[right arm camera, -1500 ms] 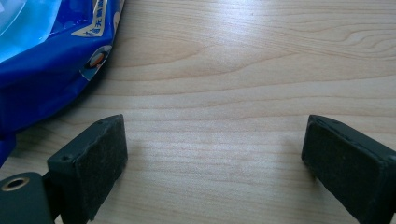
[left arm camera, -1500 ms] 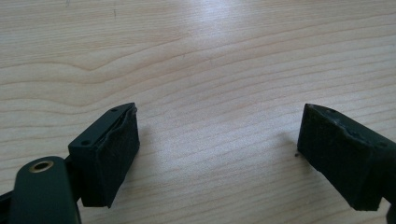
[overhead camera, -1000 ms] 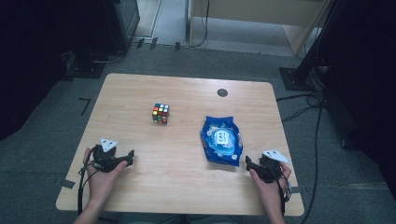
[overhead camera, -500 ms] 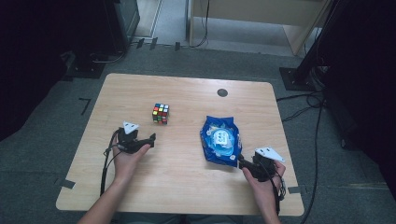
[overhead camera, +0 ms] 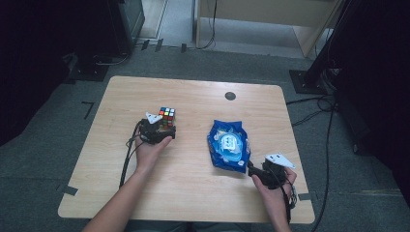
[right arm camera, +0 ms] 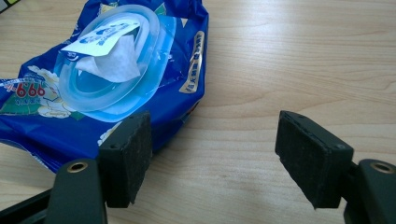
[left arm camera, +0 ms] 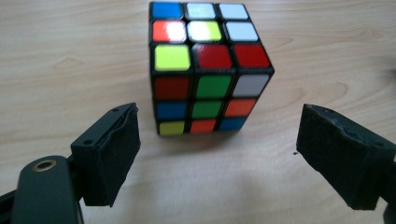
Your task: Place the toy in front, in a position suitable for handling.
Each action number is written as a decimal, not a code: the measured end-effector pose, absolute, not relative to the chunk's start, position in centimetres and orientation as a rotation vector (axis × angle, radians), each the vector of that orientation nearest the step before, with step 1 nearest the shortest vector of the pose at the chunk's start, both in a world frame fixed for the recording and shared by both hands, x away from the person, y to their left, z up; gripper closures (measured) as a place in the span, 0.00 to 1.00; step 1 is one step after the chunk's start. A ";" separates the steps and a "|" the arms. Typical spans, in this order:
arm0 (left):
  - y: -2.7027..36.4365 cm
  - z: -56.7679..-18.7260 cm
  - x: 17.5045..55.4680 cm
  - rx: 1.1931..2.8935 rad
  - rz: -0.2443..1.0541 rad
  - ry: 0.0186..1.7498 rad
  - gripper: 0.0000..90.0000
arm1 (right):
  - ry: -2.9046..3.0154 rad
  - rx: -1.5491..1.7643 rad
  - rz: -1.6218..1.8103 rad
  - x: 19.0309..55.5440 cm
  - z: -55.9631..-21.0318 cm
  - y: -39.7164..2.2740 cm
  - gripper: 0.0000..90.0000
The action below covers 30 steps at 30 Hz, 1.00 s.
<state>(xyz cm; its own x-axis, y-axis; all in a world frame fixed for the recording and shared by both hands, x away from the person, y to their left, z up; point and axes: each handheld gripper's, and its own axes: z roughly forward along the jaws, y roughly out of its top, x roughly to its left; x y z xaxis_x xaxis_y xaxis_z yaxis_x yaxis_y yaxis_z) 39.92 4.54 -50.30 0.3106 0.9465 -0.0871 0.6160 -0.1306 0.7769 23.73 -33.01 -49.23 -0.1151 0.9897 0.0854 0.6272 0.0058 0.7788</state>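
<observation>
One puzzle cube (left arm camera: 210, 70) on the tabletop (overhead camera: 193, 188), just ahead of my left gripper (left arm camera: 217, 156), jaws wide but just closing, one wipes pack (right arm camera: 107, 79) beside my open, empty right gripper (right arm camera: 212, 156).

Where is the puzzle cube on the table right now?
In the high view the puzzle cube sits left of centre on the table, just ahead of the left gripper and left of the blue wipes pack.
</observation>
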 end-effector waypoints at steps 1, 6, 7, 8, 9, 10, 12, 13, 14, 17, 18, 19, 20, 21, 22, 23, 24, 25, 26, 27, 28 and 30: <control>4.3 -50.3 40.3 1.848 0.574 1.397 0.15 | 1.791 1.657 0.945 23.7 -49.3 -33.0 0.31; 3.7 -50.3 42.1 1.828 0.560 1.467 0.16 | 1.797 1.657 0.937 23.7 -49.4 -33.2 0.31; 3.5 -50.3 42.2 1.832 0.574 1.473 0.16 | 1.796 1.659 0.934 23.7 -49.5 -33.2 0.31; 3.3 -50.3 42.4 1.833 0.611 1.475 0.17 | 1.796 1.658 0.933 23.7 -49.5 -33.2 0.31; 3.2 -50.4 42.7 1.840 0.637 1.476 0.20 | 1.796 1.657 0.932 23.7 -49.5 -33.3 0.31; 3.0 -50.5 42.9 1.849 0.647 1.483 0.21 | 1.796 1.660 0.929 23.6 -49.5 -33.3 0.31; 2.9 -50.7 43.3 1.851 0.672 1.491 0.28 | 1.799 1.658 0.927 23.6 -49.6 -33.3 0.31; 2.9 -50.8 43.4 1.855 0.674 1.482 0.33 | 1.801 1.656 0.925 23.6 -49.6 -33.3 0.31; 2.8 -50.7 43.4 1.853 0.685 1.479 0.37 | 1.802 1.656 0.926 23.6 -49.6 -33.3 0.30; 2.8 -50.7 43.2 1.875 0.685 1.460 0.38 | 1.798 1.658 0.929 23.6 -49.6 -33.4 0.30; 2.8 -50.6 43.1 1.881 0.687 1.464 0.38 | 1.797 1.657 0.931 23.6 -49.7 -33.5 0.30; 2.9 -50.5 42.8 1.883 0.677 1.470 0.38 | 1.796 1.661 0.929 23.6 -49.7 -33.5 0.30; 2.9 -50.4 42.5 1.880 0.667 1.468 0.38 | 1.796 1.660 0.923 23.7 -49.7 -33.5 0.30; 3.0 -50.2 42.0 1.878 0.664 1.464 0.38 | 1.796 1.659 0.923 23.7 -49.7 -33.6 0.30; 3.1 -49.9 41.6 1.880 0.669 1.458 0.38 | 1.794 1.661 0.924 23.8 -49.7 -33.6 0.30; 3.1 -49.7 41.0 1.877 0.663 1.453 0.38 | 1.792 1.661 0.922 23.9 -49.7 -33.6 0.30; 3.2 -49.6 40.5 1.876 0.662 1.445 0.38 | 1.793 1.658 0.922 24.0 -49.6 -33.6 0.30; 3.2 -49.4 39.9 1.881 0.667 1.433 0.38 | 1.794 1.654 0.924 24.0 -49.6 -33.5 0.30; 3.3 -49.2 39.1 1.883 0.674 1.427 0.38 | 1.796 1.653 0.925 24.1 -49.5 -33.5 0.30; 3.4 -49.0 38.2 1.891 0.675 1.416 0.38 | 1.791 1.652 0.930 24.1 -49.4 -33.4 0.30; 3.4 -48.8 37.5 1.898 0.677 1.406 0.38 | 1.786 1.651 0.931 24.1 -49.3 -33.4 0.30; 3.7 -48.4 36.1 1.887 0.671 1.392 0.38 | 1.780 1.649 0.936 24.1 -49.1 -33.4 0.31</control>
<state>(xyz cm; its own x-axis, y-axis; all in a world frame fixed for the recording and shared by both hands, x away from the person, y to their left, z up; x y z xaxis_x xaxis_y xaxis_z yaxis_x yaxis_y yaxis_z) 36.11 3.66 -48.45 0.2921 0.9564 0.0068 0.6011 -0.1891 0.7765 24.08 -33.39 -49.15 -0.1105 0.9913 0.0717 0.6209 0.0125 0.7838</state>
